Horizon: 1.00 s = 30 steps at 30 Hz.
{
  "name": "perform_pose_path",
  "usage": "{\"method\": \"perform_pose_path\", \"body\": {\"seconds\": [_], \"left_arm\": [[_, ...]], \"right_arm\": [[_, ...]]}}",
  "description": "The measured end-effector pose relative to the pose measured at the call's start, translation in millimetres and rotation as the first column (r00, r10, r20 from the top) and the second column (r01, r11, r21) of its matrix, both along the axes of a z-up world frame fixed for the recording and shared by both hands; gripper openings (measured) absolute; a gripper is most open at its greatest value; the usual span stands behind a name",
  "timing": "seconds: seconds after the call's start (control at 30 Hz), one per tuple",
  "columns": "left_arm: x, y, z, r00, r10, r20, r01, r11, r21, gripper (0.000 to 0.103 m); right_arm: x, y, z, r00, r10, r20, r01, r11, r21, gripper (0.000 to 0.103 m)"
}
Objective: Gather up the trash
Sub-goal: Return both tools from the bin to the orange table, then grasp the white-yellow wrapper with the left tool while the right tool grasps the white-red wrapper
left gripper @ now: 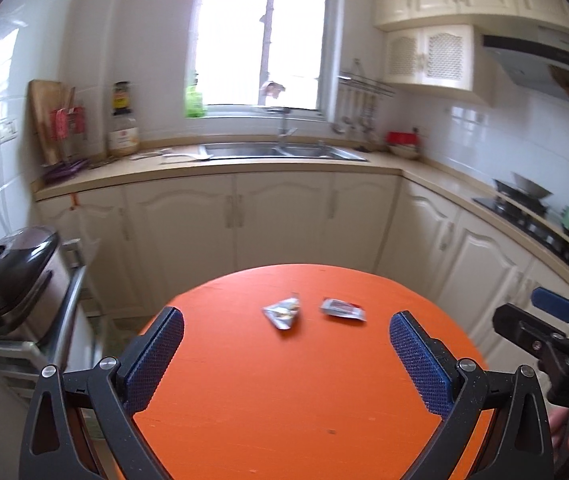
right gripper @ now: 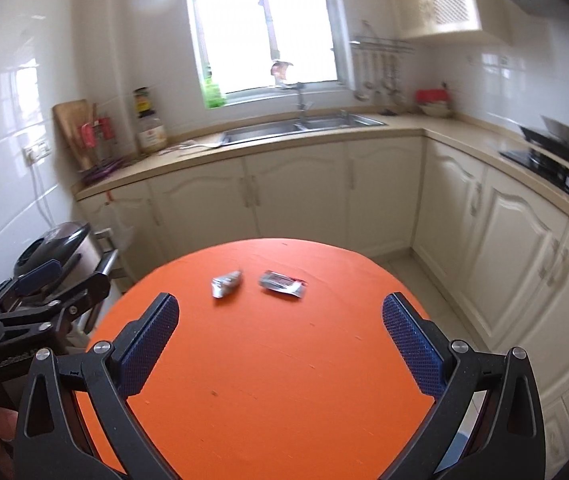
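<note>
A cream kitchen surrounds a round orange desk. My left tongs and right tongs are both spread wide and empty. Ahead lie a crumpled foil wrapper and flat red-and-silver wrapper, untouched. Next: reach forward and close on one.

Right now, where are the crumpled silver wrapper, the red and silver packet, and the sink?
crumpled silver wrapper [left gripper: 282,312], left wrist view, its middle.
red and silver packet [left gripper: 342,309], left wrist view, centre of its flat face.
sink [right gripper: 260,133], right wrist view, left basin.
</note>
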<state>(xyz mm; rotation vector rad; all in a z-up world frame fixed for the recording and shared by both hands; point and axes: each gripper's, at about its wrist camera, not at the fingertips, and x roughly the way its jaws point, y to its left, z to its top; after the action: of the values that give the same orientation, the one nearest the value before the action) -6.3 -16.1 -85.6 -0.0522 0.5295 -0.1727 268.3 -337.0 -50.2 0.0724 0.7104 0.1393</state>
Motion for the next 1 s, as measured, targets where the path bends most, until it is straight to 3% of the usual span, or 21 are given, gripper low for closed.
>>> {"method": "perform_pose_path", "body": {"seconds": [0.17,0.33,0.47,0.77,1.0], "left_arm": [[33.0,-3.3,-12.6,0.999,0.034,-0.036,-0.034,0.999,0.005,0.102],[81.6,-20.1,-31.2,0.995,0.026,-0.092,-0.024,0.999,0.026,0.102],[141.9,-43.1,-53.9,0.987,0.012,-0.161,-0.001,0.998,0.069,0.102],[292.3,-104.1,-101.8,0.953,-0.048,-0.299,0.097,0.984,0.152,0.102],[385.2,-148.9,-137.5,0.926,-0.131,-0.354,0.195,0.969,0.153,0.099]], "right_arm": [[25.7,19.6,-11.8,0.999,0.051,-0.014,-0.051,0.999,-0.01,0.103],[69.5,26.4,-45.0,0.994,0.078,-0.071,-0.08,0.996,-0.029,0.103],[112.3,18.9,-87.1,0.986,0.08,-0.149,-0.089,0.995,-0.052,0.103],[194.8,1.1,-193.2,0.935,0.123,-0.333,-0.17,0.979,-0.113,0.102],[220.8,-1.5,-223.8,0.909,0.2,-0.366,-0.259,0.958,-0.122,0.096]]}}
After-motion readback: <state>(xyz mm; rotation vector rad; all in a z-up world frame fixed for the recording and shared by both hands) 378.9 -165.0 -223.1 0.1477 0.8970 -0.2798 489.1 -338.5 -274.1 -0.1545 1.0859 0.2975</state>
